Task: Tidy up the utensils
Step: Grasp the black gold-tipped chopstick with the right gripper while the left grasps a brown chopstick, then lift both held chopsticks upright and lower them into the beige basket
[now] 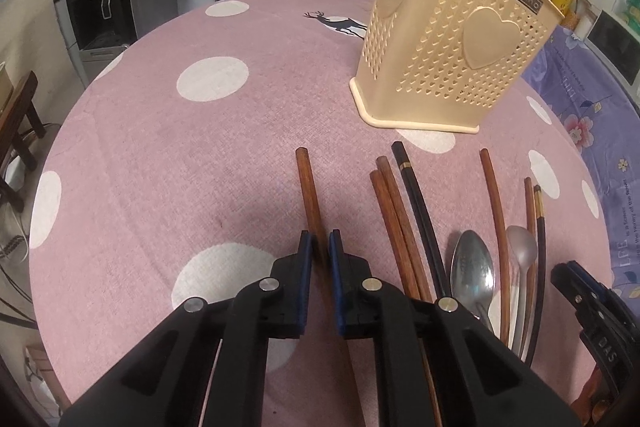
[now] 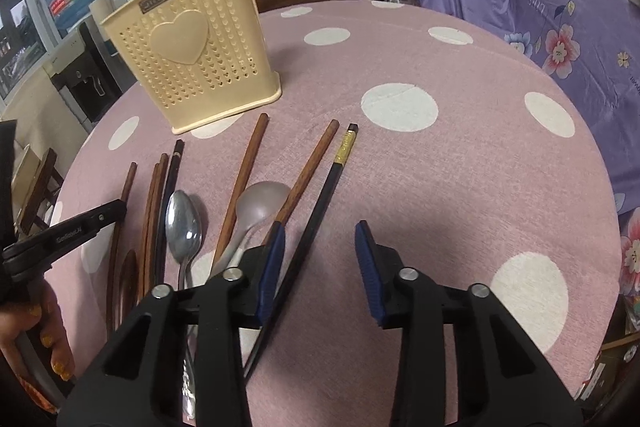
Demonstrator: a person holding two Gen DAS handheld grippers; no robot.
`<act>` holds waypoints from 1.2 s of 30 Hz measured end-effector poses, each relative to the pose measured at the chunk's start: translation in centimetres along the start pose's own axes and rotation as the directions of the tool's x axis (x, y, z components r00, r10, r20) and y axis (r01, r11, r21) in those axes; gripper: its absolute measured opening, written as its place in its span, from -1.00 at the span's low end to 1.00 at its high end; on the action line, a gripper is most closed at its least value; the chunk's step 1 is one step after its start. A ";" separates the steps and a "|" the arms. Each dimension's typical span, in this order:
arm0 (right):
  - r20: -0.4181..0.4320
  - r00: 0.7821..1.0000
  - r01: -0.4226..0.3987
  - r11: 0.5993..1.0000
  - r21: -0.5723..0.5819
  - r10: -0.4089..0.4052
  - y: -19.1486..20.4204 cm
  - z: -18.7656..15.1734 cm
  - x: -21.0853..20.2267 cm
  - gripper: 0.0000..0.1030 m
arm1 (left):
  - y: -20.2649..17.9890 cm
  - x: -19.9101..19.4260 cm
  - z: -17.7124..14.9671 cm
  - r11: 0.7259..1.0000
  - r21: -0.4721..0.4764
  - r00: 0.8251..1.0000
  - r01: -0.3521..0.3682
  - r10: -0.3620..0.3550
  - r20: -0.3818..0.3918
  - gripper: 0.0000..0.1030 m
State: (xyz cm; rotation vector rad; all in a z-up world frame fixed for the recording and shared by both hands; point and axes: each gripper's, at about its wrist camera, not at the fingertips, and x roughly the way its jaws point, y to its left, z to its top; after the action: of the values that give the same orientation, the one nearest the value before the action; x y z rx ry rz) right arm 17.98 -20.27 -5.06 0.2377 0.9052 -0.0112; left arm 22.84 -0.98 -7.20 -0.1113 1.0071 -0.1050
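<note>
While I steer from afar, this is my read
Left gripper [image 1: 319,247]: my pads sit narrow around one brown chopstick [image 1: 307,187], apparently clamping it for lifting
Right gripper [image 2: 320,247]: fingers wide, holding nothing, black chopstick [image 2: 320,203] between them
Spoons [image 2: 184,227]: lying among chopsticks
Holder [image 1: 448,35]: upright just beyond, apparently the destination

Left claw [image 1: 319,241] nearly closed; right claw [image 2: 320,233] spread wide.
</note>
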 end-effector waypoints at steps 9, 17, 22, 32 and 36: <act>-0.042 0.997 0.072 0.997 0.034 -0.071 0.5 2.0 3.1 -0.65 | -0.1 0.2 0.1 1.000 0.021 1.000 0.007 -0.007 0.005 -0.81; -0.030 0.995 0.099 0.994 0.056 -0.097 0.3 4.0 4.7 -0.81 | -0.5 0.6 0.4 0.999 0.043 1.000 -0.009 0.009 0.004 -0.81; -0.020 0.996 0.089 0.994 0.064 -0.088 0.1 4.5 5.1 -0.83 | -0.8 0.8 0.7 0.998 0.065 1.000 -0.020 0.019 0.004 -0.81; -0.015 0.999 0.042 0.995 0.087 -0.041 -0.7 4.9 5.2 -0.84 | -0.8 1.2 1.3 0.997 0.074 1.000 -0.015 0.014 0.020 -0.82; -0.008 1.000 -0.029 0.991 0.128 0.030 -1.5 5.0 4.9 -0.85 | -0.3 1.0 1.5 0.998 0.054 0.999 0.019 -0.020 0.030 -0.83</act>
State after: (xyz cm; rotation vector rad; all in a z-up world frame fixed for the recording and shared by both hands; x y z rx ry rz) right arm 24.73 -22.30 -6.22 0.3701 0.9115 -0.0408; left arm 24.58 -1.35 -7.18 -0.0734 0.9724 -0.1476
